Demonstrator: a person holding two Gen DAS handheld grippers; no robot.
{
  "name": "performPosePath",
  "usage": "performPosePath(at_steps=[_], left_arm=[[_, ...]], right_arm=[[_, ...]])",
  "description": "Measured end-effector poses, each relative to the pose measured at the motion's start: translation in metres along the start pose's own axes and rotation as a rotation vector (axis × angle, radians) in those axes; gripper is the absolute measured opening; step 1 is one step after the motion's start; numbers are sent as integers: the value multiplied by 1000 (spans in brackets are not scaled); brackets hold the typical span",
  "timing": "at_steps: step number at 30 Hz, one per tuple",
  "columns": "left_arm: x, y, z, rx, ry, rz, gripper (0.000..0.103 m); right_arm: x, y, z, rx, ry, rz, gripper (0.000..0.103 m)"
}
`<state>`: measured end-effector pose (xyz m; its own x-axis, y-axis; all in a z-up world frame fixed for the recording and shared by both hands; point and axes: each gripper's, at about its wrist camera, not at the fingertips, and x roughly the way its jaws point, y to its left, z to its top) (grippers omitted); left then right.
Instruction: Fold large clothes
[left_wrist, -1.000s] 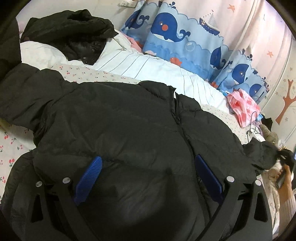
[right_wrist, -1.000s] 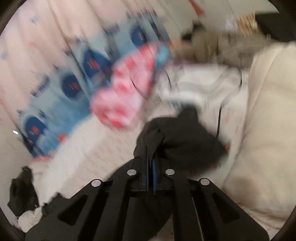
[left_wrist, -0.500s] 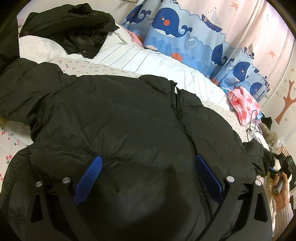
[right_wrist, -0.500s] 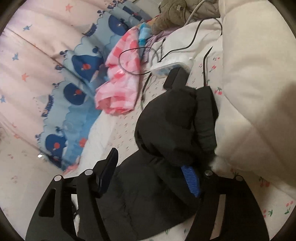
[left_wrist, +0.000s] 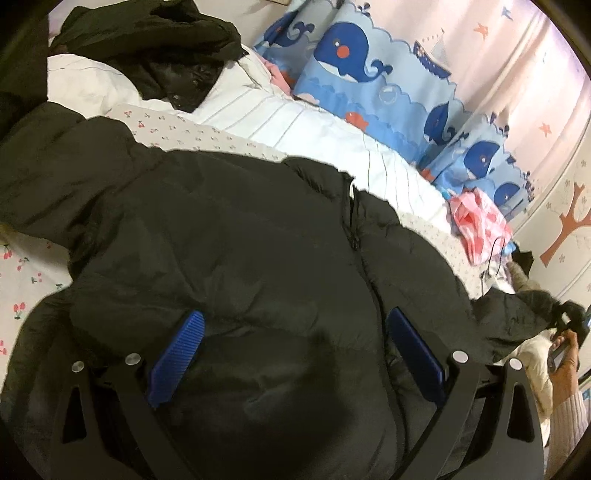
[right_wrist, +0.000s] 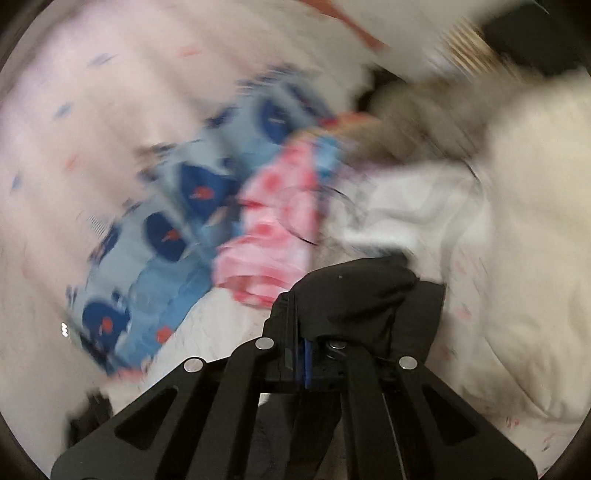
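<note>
A large black puffer jacket (left_wrist: 240, 240) lies spread front-up on the bed, its zip running down the middle. My left gripper (left_wrist: 295, 317) hovers just over the jacket's lower body, open, its blue pads (left_wrist: 177, 354) wide apart and pressing on nothing. At the right edge of the left wrist view, the jacket's sleeve end (left_wrist: 524, 314) is lifted by my right gripper (left_wrist: 570, 317), held in a hand. In the blurred right wrist view, the right gripper (right_wrist: 303, 347) is shut on the black sleeve (right_wrist: 351, 291), which bunches over its fingertips.
Another dark garment (left_wrist: 155, 40) is heaped on a white striped quilt (left_wrist: 295, 125) at the back. A whale-print curtain (left_wrist: 388, 74) hangs behind the bed. A pink checked cloth (left_wrist: 476, 221) and a cable lie beyond the sleeve. A cream duvet (right_wrist: 517, 240) bulges at the right.
The right gripper opened around the sleeve end, then shut on it again and rose; its view is now motion-blurred. The left gripper stayed open over the jacket and barely moved.
</note>
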<state>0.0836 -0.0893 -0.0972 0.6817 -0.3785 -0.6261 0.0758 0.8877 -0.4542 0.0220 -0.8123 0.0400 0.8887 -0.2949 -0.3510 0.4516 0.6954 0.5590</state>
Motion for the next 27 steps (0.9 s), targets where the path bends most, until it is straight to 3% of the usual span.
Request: performPosePath(at_steps=[5,9,13,17,20,21,23,27], left_arm=[[-25,14,17,-45,-62,7,96],[-45,33,30,-91,-102,28,96],[-69,58,41,-118,-131,51,96],[-94,93,52,-161,-171,83,96],[-103,119,57,-215,-172,119,96],[-104,126,58,-235,-165,120,96],[-103,135,60,-253,-129,105,96],[-97,131,61,-214,-90,108,96]], right_arm=[[-18,135,-16,-259,-6,136,3],[-23,254,-85,-457,62,288,3],[-22,344,-192,-584,195,438,3],[-17,396,-319,-633,398,546,3],[1,406,-416,-646,681,567,7],[7,402,-446,-646,794,557,14],[14,393,-475,-628,944,558,34],[-26,380,-459,-656,943,622,72]])
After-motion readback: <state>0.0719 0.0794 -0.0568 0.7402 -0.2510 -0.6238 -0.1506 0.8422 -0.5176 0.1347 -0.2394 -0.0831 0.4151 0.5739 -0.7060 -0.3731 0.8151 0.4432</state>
